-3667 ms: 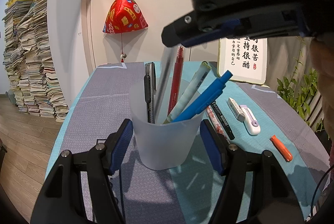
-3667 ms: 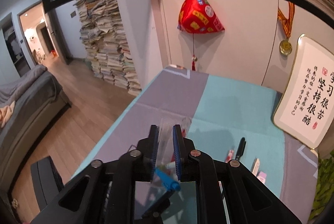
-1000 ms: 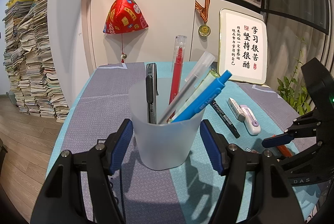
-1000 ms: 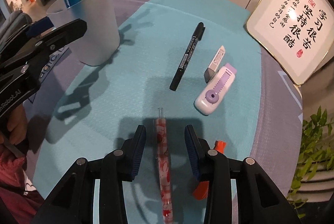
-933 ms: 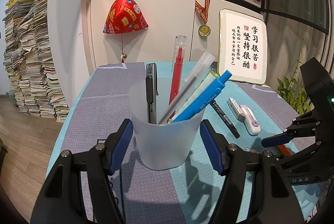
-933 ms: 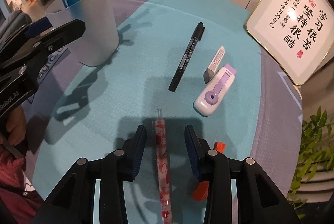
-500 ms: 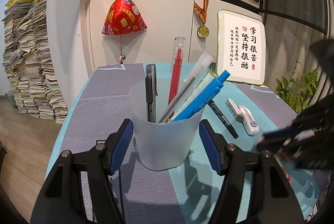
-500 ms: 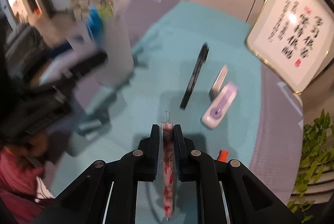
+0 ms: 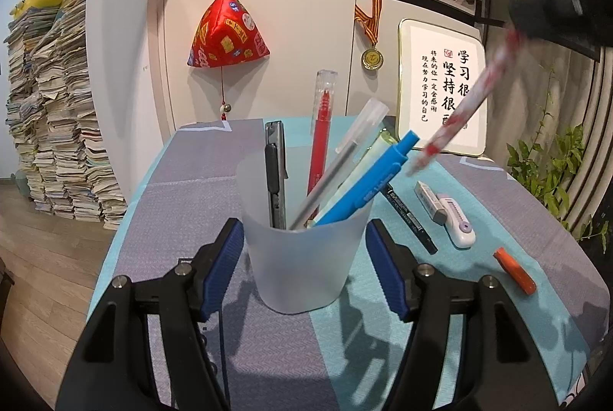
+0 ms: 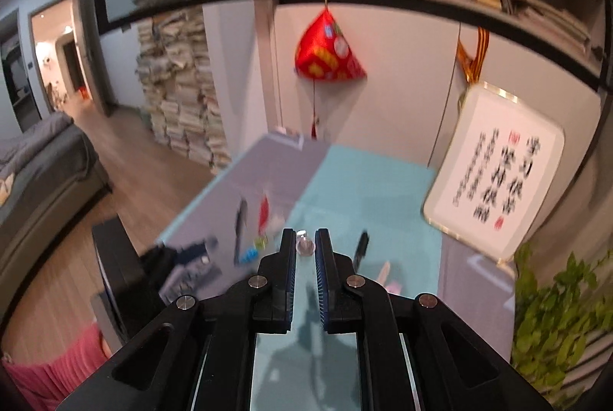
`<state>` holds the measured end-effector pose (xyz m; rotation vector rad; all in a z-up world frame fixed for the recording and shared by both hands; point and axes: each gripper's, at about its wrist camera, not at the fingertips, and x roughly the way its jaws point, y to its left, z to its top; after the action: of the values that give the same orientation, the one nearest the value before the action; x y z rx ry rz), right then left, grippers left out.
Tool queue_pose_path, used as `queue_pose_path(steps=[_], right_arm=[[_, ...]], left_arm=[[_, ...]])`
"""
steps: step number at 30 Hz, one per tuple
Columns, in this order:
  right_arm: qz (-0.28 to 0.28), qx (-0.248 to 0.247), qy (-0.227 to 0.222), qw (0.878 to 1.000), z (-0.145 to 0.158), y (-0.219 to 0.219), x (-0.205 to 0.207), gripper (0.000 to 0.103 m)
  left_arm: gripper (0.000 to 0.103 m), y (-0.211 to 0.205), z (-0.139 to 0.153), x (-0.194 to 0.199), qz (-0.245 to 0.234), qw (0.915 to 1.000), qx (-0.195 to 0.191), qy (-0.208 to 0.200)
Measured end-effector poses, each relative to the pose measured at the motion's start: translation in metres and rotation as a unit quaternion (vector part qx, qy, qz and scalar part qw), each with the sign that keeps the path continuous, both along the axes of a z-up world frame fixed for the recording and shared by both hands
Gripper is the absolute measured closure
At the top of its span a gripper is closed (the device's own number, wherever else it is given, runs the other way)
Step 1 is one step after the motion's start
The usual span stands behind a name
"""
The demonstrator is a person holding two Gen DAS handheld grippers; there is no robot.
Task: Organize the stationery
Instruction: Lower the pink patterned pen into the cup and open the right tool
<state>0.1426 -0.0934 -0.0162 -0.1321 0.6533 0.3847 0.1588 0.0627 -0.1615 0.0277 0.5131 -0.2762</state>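
Observation:
A frosted plastic cup (image 9: 302, 265) stands on the table and holds a red pen (image 9: 322, 127), a blue pen (image 9: 364, 196), a clear pen (image 9: 345, 150) and a black utility knife (image 9: 275, 177). My left gripper (image 9: 304, 257) has its blue pads against the cup's two sides, and its jaws are opening slightly. My right gripper (image 10: 305, 238) is shut on a red-and-white patterned pen (image 10: 304, 248), seen end-on there. In the left wrist view that pen (image 9: 459, 108) hangs slanted, up and to the right of the cup, with its tip near the blue pen's top.
To the right of the cup on the teal cloth lie a black marker (image 9: 410, 219), a small eraser (image 9: 431, 202), a white-and-purple correction tape (image 9: 458, 221) and an orange piece (image 9: 515, 271). A framed calligraphy board (image 9: 440, 89) leans at the back and a plant (image 9: 548, 173) stands to the right.
My right gripper closed on the patterned pen lying on the table and lifted it high, tilting upward. The left gripper stayed at the cup.

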Motion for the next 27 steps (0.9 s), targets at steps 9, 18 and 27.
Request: queue_pose_path(steps=[9,18,27], right_arm=[[0.023,0.005,-0.051,0.998,0.039,0.019,-0.007,0.092],[0.064,0.009,-0.064,0.996,0.046,0.061,0.007,0.093],[0.061,0.004,-0.001,0.998,-0.009,0.077,0.044,0.092]], left_arm=[[0.034,-0.005,0.005,0.0,0.016,0.9991,0.019,-0.033],[0.036,0.002,0.005,0.003,0.014,0.9995,0.0,-0.027],[0.036,0.001,0.005,0.003,0.01,0.9997,-0.003,-0.022]])
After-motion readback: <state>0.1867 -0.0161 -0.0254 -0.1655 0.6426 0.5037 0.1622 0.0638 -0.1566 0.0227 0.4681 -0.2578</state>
